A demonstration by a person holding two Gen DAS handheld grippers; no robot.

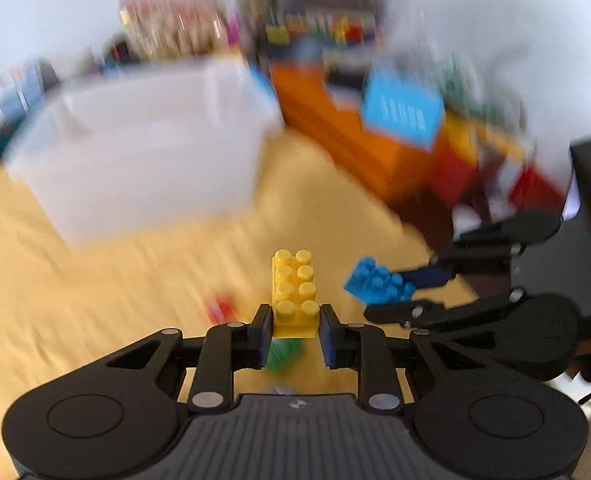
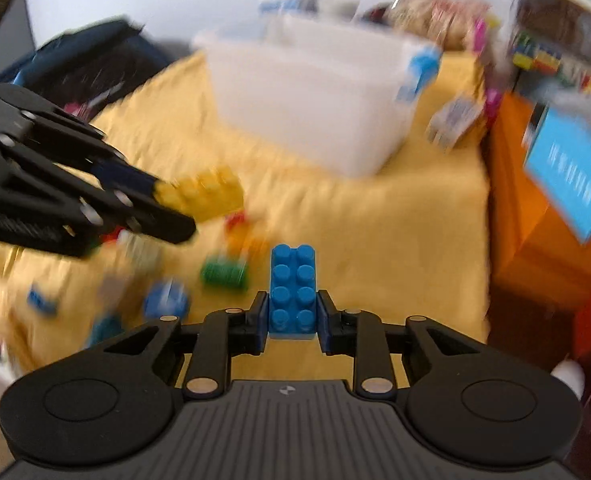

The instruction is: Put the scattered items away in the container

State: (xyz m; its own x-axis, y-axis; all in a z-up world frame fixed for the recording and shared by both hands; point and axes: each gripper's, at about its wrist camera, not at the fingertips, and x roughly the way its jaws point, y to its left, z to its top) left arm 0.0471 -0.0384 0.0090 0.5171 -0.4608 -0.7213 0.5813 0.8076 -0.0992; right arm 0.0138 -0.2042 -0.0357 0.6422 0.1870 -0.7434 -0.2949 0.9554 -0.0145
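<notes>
Left tool (image 1: pixel 295 330) grips yellow brick (image 1: pixel 295 292); right tool (image 2: pixel 292 320) grips blue brick (image 2: pixel 292 288).

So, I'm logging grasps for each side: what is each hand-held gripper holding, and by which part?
The left hand-held gripper pinches the yellow brick by the long sides at its near end. The right hand-held gripper grips the blue brick likewise.

The yellow brick (image 1: pixel 295 292) and blue brick (image 2: pixel 292 290) are smooth, slightly glossy plastic. The container (image 1: pixel 135 148) looks like translucent matt plastic. The surface carries a soft, wrinkled yellow cloth (image 2: pixel 375 220).
</notes>
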